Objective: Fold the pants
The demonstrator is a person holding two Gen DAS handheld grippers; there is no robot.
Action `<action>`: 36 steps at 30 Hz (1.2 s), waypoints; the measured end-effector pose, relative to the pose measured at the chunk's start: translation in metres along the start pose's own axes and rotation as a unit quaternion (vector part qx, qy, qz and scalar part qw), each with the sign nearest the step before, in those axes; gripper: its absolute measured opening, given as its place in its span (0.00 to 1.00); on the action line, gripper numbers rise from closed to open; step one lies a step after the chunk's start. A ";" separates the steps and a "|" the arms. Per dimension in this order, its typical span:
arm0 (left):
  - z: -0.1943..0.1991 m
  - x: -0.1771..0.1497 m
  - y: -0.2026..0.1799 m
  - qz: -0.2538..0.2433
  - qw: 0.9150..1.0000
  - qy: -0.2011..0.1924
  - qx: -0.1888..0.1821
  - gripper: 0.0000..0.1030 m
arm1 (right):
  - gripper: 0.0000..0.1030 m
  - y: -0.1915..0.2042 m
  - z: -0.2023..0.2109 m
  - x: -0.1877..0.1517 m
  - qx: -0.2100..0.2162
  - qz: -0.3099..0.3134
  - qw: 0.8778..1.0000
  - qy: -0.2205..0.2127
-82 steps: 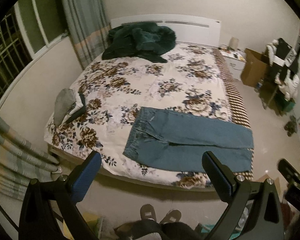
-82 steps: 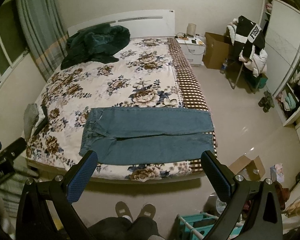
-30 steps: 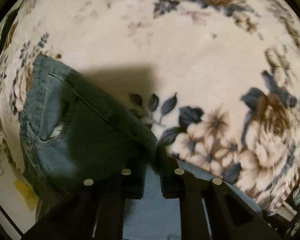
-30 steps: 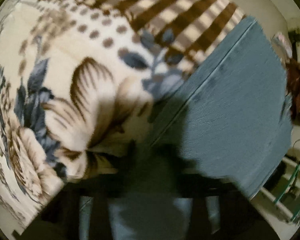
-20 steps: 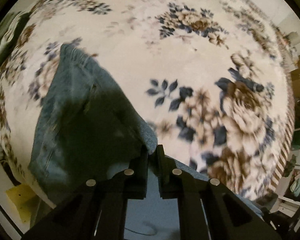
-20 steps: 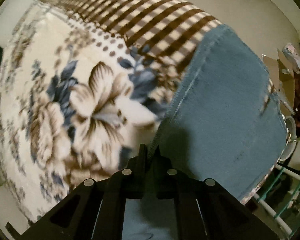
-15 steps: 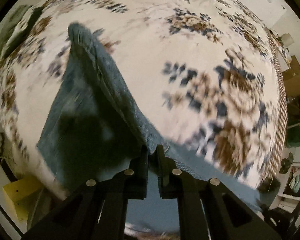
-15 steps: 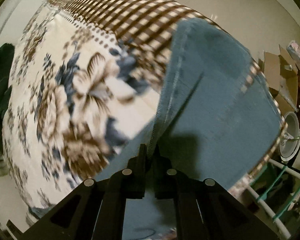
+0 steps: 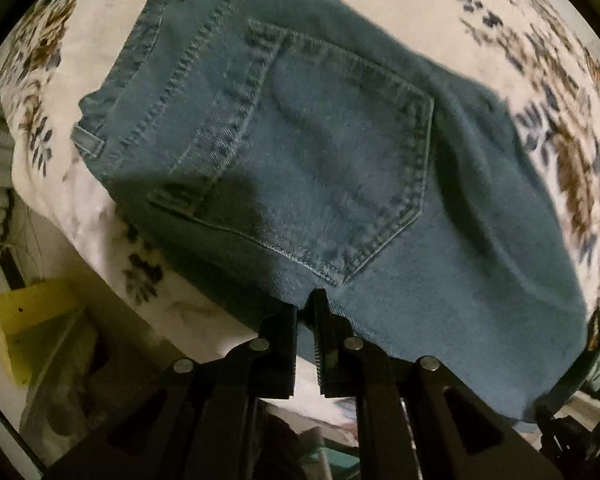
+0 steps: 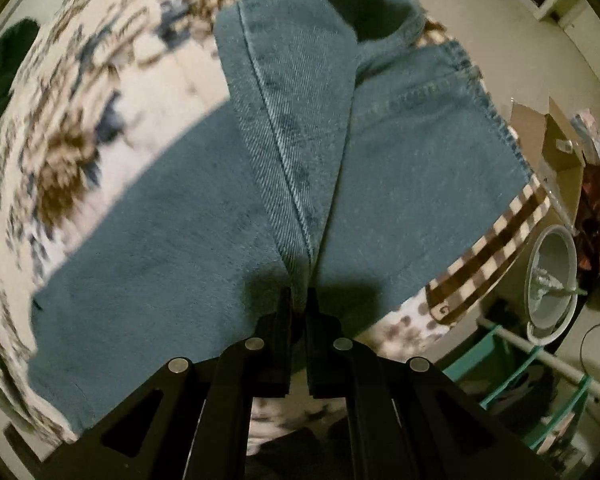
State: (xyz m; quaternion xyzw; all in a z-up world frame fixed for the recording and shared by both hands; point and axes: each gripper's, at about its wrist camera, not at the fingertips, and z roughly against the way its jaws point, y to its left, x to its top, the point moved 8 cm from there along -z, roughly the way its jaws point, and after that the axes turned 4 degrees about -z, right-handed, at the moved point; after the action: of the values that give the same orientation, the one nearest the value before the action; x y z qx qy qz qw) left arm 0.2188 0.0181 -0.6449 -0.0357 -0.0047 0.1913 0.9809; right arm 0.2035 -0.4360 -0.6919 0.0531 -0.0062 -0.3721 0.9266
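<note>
Blue denim pants [image 9: 340,152] lie on the floral bedspread [image 9: 500,8], folded lengthwise so a back pocket faces up. My left gripper [image 9: 309,304] is shut on the pants' edge just below that pocket, at the near side of the bed. In the right wrist view the pant legs [image 10: 204,208] lie stacked, and one leg end [image 10: 300,92] is pulled up into a ridge with its hem opening at the top. My right gripper [image 10: 299,295] is shut on that ridge of denim.
The bed's near edge with its checked border [image 10: 496,236] drops to the floor. A yellow box [image 9: 32,316] sits on the floor at left. A white basin [image 10: 552,280], a teal rack [image 10: 512,364] and a cardboard box [image 10: 552,136] stand at right.
Both grippers, shut on the far edge of the pants, have carried it toward the near side of the bed, so the far leg now lies over the near leg.
</note>
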 end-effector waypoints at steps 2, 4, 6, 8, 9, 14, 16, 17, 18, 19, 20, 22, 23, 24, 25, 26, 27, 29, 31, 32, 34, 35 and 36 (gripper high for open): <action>0.001 -0.002 0.001 -0.001 1.000 -0.002 -0.007 0.09 | 0.12 -0.009 -0.010 -0.006 0.014 0.000 1.000 0.022; 0.010 -0.004 0.003 0.000 1.000 -0.011 -0.014 0.10 | 0.36 -0.021 -0.011 -0.009 0.010 -0.002 0.999 0.044; 0.017 -0.008 0.007 0.000 1.000 -0.015 -0.006 0.15 | 0.55 -0.035 0.005 -0.005 0.025 -0.011 0.999 0.030; 0.022 -0.010 0.008 -0.001 1.000 -0.021 -0.003 0.31 | 0.60 -0.046 0.031 0.008 0.021 -0.006 1.000 -0.010; 0.023 -0.010 0.007 -0.003 1.000 -0.023 0.000 0.48 | 0.66 -0.048 0.040 0.015 0.021 -0.004 0.999 -0.027; 0.014 0.000 -0.007 -0.011 0.999 -0.030 0.020 0.69 | 0.90 -0.015 0.069 0.084 0.009 0.034 0.995 -0.096; 0.008 0.005 -0.011 -0.016 0.999 -0.028 0.026 0.69 | 0.90 0.006 0.070 0.119 -0.011 0.051 0.991 -0.120; 0.007 0.008 -0.014 -0.020 0.999 -0.032 0.029 0.69 | 0.90 0.015 0.070 0.134 -0.021 0.056 0.990 -0.131; 0.007 0.008 -0.014 -0.025 0.998 -0.036 0.034 0.69 | 0.90 0.026 0.069 0.151 -0.032 0.068 0.987 -0.141; 0.006 0.010 -0.015 -0.030 0.998 -0.038 0.039 0.69 | 0.90 0.035 0.064 0.164 -0.051 0.080 0.985 -0.141; 0.004 0.014 -0.013 -0.034 0.998 -0.039 0.041 0.69 | 0.90 0.040 0.057 0.172 -0.072 0.089 0.984 -0.134; 0.002 0.019 -0.016 -0.040 0.997 -0.037 0.046 0.69 | 0.87 0.037 0.041 0.182 -0.118 0.113 0.981 -0.102; 0.001 0.019 -0.016 -0.041 0.997 -0.035 0.046 0.69 | 0.65 0.032 0.041 0.182 -0.129 0.117 0.979 -0.102; 0.001 0.020 -0.015 -0.042 0.997 -0.035 0.046 0.69 | 0.34 0.023 0.046 0.182 -0.134 0.113 0.978 -0.111; 0.000 0.021 -0.015 -0.041 0.997 -0.033 0.047 0.69 | 0.23 0.007 0.053 0.180 -0.140 0.096 0.978 -0.124; 0.000 0.021 -0.012 -0.040 0.998 -0.031 0.045 0.69 | 0.17 -0.015 0.065 0.177 -0.132 0.065 0.980 -0.136; 0.001 0.021 -0.006 -0.038 0.998 -0.031 0.043 0.69 | 0.16 -0.034 0.070 0.172 -0.122 0.039 0.982 -0.141; 0.001 0.022 0.001 -0.035 0.998 -0.029 0.043 0.69 | 0.16 -0.088 0.077 0.159 -0.104 -0.029 0.985 -0.134; 0.004 0.020 0.013 -0.031 0.998 -0.030 0.042 0.69 | 0.16 -0.138 0.068 0.140 -0.092 -0.091 0.986 -0.101; 0.004 0.020 0.018 -0.027 0.998 -0.029 0.041 0.69 | 0.17 -0.159 0.060 0.130 -0.074 -0.120 0.987 -0.081; 0.007 0.011 0.034 -0.023 0.999 -0.028 0.039 0.69 | 0.30 -0.187 0.046 0.114 -0.034 -0.172 0.984 -0.043; 0.007 0.011 0.039 -0.021 0.999 -0.028 0.038 0.69 | 0.47 -0.197 0.043 0.106 -0.010 -0.193 0.980 -0.037; 0.009 0.010 0.044 -0.019 0.999 -0.027 0.036 0.69 | 0.56 -0.205 0.045 0.100 0.018 -0.216 0.975 -0.044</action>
State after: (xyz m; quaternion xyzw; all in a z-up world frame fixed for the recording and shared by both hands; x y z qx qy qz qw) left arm 0.2116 0.0635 -0.6392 0.0053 -0.0252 0.1739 0.9844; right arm 0.1324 -0.6559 -0.6709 0.0537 -0.0422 -0.5656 0.8218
